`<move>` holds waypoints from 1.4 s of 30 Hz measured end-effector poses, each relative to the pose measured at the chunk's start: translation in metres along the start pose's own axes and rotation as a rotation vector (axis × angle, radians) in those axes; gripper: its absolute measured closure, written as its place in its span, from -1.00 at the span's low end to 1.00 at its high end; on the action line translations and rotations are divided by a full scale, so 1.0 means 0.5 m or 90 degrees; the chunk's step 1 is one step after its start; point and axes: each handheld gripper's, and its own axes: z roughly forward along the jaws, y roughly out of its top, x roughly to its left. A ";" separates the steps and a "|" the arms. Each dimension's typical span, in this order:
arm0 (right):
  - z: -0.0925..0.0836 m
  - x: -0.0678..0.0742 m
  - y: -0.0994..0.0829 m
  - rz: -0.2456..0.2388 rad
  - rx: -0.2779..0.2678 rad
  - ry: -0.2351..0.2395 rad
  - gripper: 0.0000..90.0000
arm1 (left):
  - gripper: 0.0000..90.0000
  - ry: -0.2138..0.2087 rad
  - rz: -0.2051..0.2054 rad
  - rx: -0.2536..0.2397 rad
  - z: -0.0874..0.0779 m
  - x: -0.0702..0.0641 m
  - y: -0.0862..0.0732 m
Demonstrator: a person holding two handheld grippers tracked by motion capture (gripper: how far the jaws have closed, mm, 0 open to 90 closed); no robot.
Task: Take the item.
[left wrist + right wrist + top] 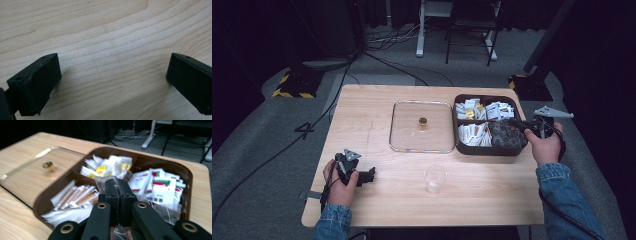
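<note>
- The right tool reaches over the brown compartment box at the table's right side, its jaws pressed together on a thin clear sachet lifted just above the dark-packet compartment (the sachet's contents are too blurred to name).
- The box stands open, and its clear lid lies flat just beside it on the left, knob up; probably set there so the compartments stay reachable.
- A clear plastic cup stands upright in the middle near the front edge, apart from box and lid; I judge it the likely place for the sachet.
- The left tool rests low at the front left, jaws wide apart over bare wood, holding nothing (seemingly parked out of the way, near enough to steady the cup).
</note>
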 end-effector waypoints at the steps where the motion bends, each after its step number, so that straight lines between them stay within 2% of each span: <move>1: -0.002 0.002 0.003 -0.002 -0.005 0.004 0.96 | -1.00 -0.001 0.001 0.000 0.000 0.000 0.000; 8: -0.017 0.023 0.020 -0.009 -0.017 0.033 0.97 | -1.00 -0.001 -0.001 0.000 0.000 0.000 0.000; 13: -0.025 0.052 0.036 -0.022 -0.028 0.071 0.97 | -1.00 0.000 0.000 0.000 0.000 0.000 0.000; 14: -0.025 0.052 0.036 -0.022 -0.028 0.071 0.97 | -1.00 0.000 0.000 0.000 0.000 0.000 0.000; 15: -0.025 0.065 0.041 -0.027 -0.033 0.089 0.98 | -1.00 0.000 0.000 0.000 0.000 0.000 0.000; 20: -0.022 0.102 0.054 -0.048 -0.032 0.121 0.98 | -1.00 -0.001 -0.002 0.000 0.000 0.000 0.000; 24: -0.017 0.142 0.064 -0.066 -0.031 0.153 0.98 | -1.00 -0.002 -0.002 0.001 0.000 0.000 0.000; 25: -0.017 0.142 0.064 -0.066 -0.031 0.153 0.98 | -1.00 -0.002 -0.002 0.001 0.000 0.000 0.000; 26: -0.016 0.162 0.068 -0.077 -0.034 0.169 0.98 | -1.00 -0.001 -0.002 0.001 0.000 0.000 0.000; 29: -0.016 0.192 0.075 -0.091 -0.034 0.191 0.98 | -1.00 -0.001 -0.002 0.000 0.000 0.000 0.000; 30: -0.016 0.192 0.075 -0.091 -0.034 0.191 0.98 | -1.00 -0.001 -0.002 0.000 0.000 0.000 0.000; 31: -0.016 0.215 0.080 -0.102 -0.036 0.208 0.98 | -1.00 -0.001 -0.002 0.000 0.000 0.000 0.000; 33: -0.017 0.234 0.083 -0.112 -0.035 0.223 0.97 | -1.00 -0.001 -0.001 0.000 0.000 0.000 0.000; 37: -0.017 0.267 0.086 -0.117 -0.036 0.263 0.97 | -1.00 -0.001 -0.002 0.000 0.000 0.000 0.000; 38: -0.017 0.267 0.086 -0.117 -0.036 0.263 0.97 | -1.00 -0.001 -0.001 0.001 0.000 0.000 0.000; 39: -0.018 0.282 0.086 -0.116 -0.036 0.283 0.97 | -1.00 -0.004 -0.002 0.000 0.001 0.000 0.001; 42: -0.020 0.301 0.087 -0.117 -0.034 0.304 0.97 | -1.00 -0.006 0.003 0.001 0.002 0.001 0.002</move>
